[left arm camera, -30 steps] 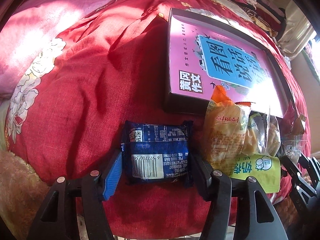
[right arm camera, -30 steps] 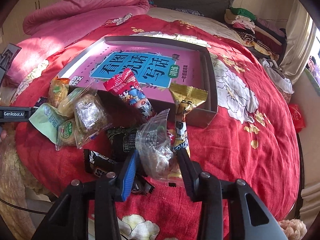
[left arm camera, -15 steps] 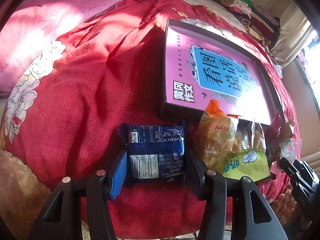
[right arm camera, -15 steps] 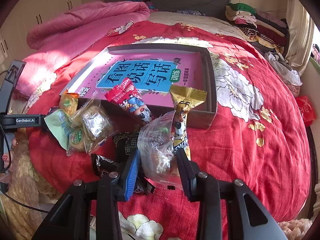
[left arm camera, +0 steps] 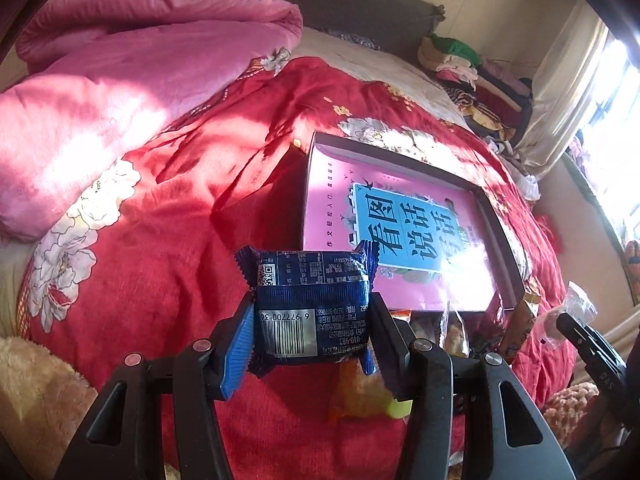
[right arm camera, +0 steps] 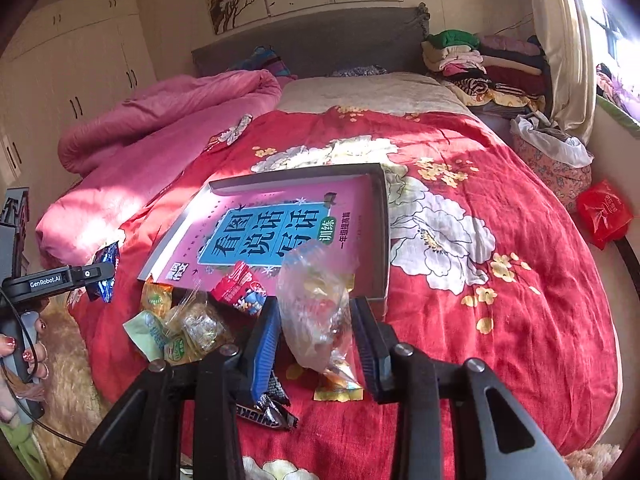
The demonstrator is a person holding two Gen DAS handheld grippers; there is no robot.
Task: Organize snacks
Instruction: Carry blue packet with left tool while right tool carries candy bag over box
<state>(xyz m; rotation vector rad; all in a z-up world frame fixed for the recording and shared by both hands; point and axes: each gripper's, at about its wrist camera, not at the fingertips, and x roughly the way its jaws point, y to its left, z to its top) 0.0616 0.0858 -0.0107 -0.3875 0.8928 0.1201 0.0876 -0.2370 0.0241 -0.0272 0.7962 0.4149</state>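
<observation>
My left gripper [left arm camera: 312, 320] is shut on a dark blue snack packet [left arm camera: 312, 304], held above the red bedspread just left of the grey shallow box [left arm camera: 500, 236]. The box holds a pink book [left arm camera: 404, 236]. My right gripper [right arm camera: 316, 328] is shut on a clear plastic snack bag [right arm camera: 316, 312], lifted over the box's near corner [right arm camera: 382, 240]. The left gripper with its blue packet [right arm camera: 106, 276] also shows at the left of the right wrist view. Several loose snacks lie on the bed in front of the box: a red packet [right arm camera: 240, 286], green and clear packets [right arm camera: 180, 332], a Snickers bar [right arm camera: 264, 412].
A pink quilt [right arm camera: 160, 120] is bunched at the bed's far left. Folded clothes [right arm camera: 480, 60] are stacked at the far right by the headboard. A red bag [right arm camera: 604, 212] lies on the floor right of the bed. A fuzzy beige rug [left arm camera: 36, 400] lies at the bed's near edge.
Both grippers have lifted their packets off the bed and risen. The blue packet and the clear bag now hang above the bedspread, closer to the box.
</observation>
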